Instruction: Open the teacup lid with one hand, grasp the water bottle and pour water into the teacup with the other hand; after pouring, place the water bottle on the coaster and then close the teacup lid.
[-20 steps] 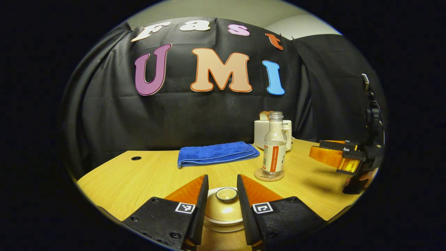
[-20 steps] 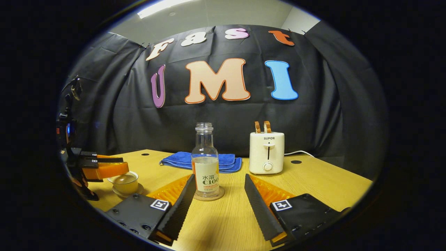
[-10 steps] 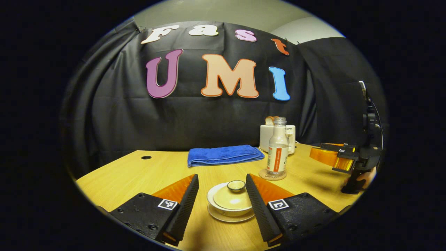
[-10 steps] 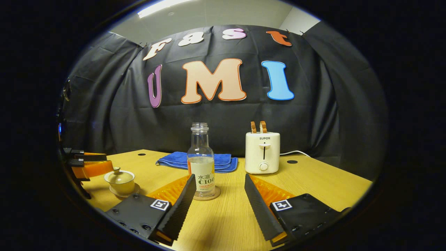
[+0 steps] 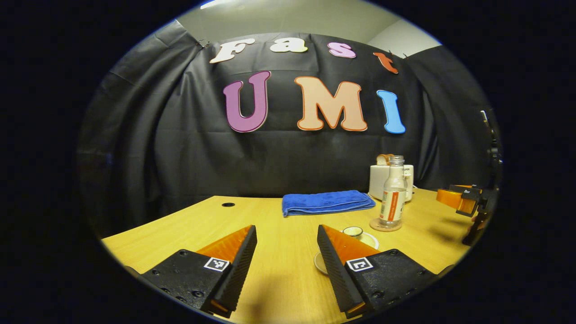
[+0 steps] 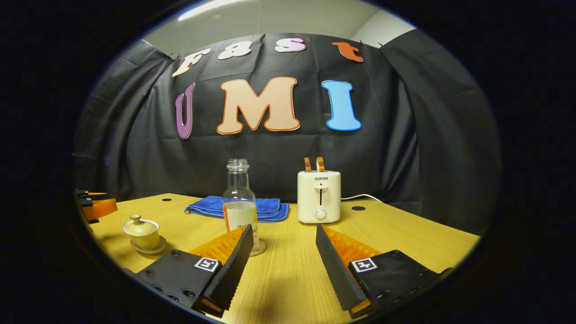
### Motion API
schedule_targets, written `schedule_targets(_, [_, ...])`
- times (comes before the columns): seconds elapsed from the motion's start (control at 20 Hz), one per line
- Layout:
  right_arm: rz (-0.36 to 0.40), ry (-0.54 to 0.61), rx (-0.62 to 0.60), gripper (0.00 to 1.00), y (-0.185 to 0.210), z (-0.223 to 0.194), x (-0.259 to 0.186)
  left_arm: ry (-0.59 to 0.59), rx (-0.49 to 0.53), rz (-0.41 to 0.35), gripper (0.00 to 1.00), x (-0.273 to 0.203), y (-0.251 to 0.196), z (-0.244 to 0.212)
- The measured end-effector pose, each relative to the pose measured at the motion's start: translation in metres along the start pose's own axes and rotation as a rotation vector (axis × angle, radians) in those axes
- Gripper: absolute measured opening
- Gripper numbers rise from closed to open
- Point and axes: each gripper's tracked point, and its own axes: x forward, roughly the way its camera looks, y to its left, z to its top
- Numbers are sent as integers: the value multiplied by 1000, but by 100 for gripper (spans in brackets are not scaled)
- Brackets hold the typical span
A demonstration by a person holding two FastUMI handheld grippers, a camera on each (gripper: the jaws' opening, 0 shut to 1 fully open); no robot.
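The pale teacup (image 6: pixel 143 234) stands on its saucer (image 6: pixel 148 248) with the lid (image 6: pixel 135 221) resting on it. In the left gripper view the lid's knob (image 5: pixel 353 231) peeks out behind my right-hand finger. My left gripper (image 5: pixel 285 230) is open over bare table, left of the cup and apart from it. The clear water bottle (image 6: pixel 238 202) stands upright on the round coaster (image 5: pixel 385 225), partly filled. My right gripper (image 6: pixel 283 230) is open, with the bottle just beyond its left finger and untouched. Each gripper also appears far off, the left (image 6: pixel 96 207) and the right (image 5: pixel 463 202).
A folded blue towel (image 5: pixel 327 202) lies at the back of the wooden table (image 6: pixel 405 234). A white toaster (image 6: pixel 318 196) with bread in its slots stands to the right of the bottle, its cord trailing right. Two cable holes (image 6: pixel 358 208) sit in the tabletop.
The left gripper let go of the lid, which now sits on the teacup, opened wider, and drew back and to the left. The right gripper shifted to the right, away from the bottle.
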Motion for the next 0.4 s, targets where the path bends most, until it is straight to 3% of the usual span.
schedule_targets(0.15, [-4, -1, 0, 87, -5, 1, -2, 1, -1, 81, 79, -3, 21, -2])
schedule_targets(0.3, [7, 0, 1, 90, -6, 1, -6, 2, 2, 86, 79, -2, 22, -1])
schedule_targets(0.35, [2, 0, 0, 87, -8, 0, -5, -1, 1, 91, 79, -3, 23, -1])
schedule_targets(0.4, [-4, -1, 0, 90, -10, 1, -4, 0, 2, 92, 79, -3, 23, -1])
